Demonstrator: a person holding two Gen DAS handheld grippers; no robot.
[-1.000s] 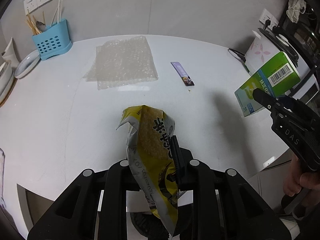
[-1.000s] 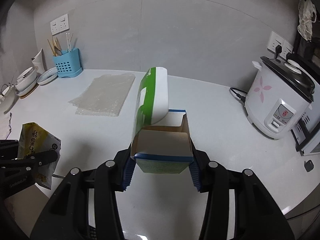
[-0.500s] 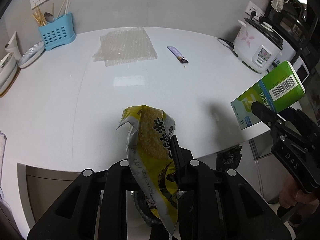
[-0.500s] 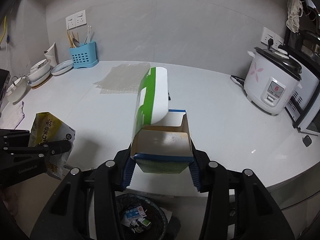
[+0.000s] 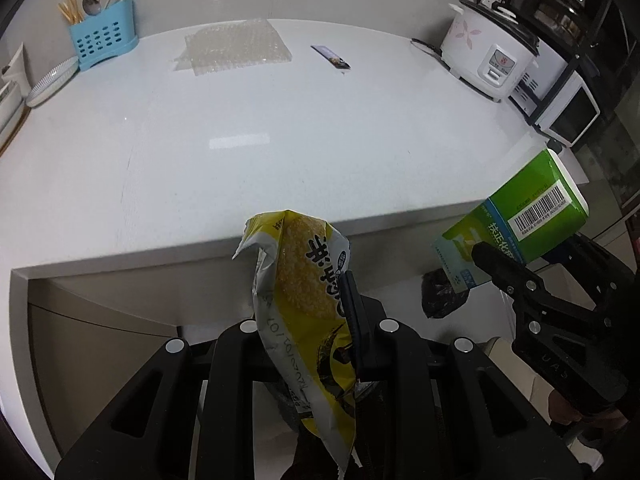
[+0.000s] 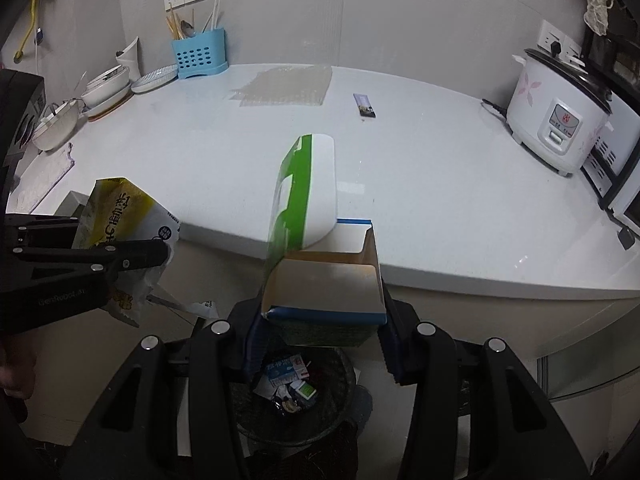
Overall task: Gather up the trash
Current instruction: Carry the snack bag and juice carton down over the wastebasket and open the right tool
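Note:
My left gripper (image 5: 308,312) is shut on a yellow snack wrapper (image 5: 304,280), held off the counter's front edge; the gripper and wrapper (image 6: 120,216) show at the left of the right wrist view. My right gripper (image 6: 320,312) is shut on an open green and white carton (image 6: 320,280), held above a dark trash bin (image 6: 296,392) on the floor with scraps in it. The carton (image 5: 516,220) also shows at the right of the left wrist view. A sheet of bubble wrap (image 5: 236,46) and a small dark wrapper (image 5: 331,57) lie on the white counter (image 5: 240,128).
A white rice cooker (image 6: 560,116) stands at the counter's right, with a microwave (image 5: 568,108) beyond. A blue utensil holder (image 6: 199,53) and bowls and plates (image 6: 108,88) sit at the back left. A black bag (image 5: 442,294) hangs below the counter edge.
Both grippers have pulled back from over the counter to beyond its front edge, still holding wrapper and carton. The trash bin has come into view under the right gripper.

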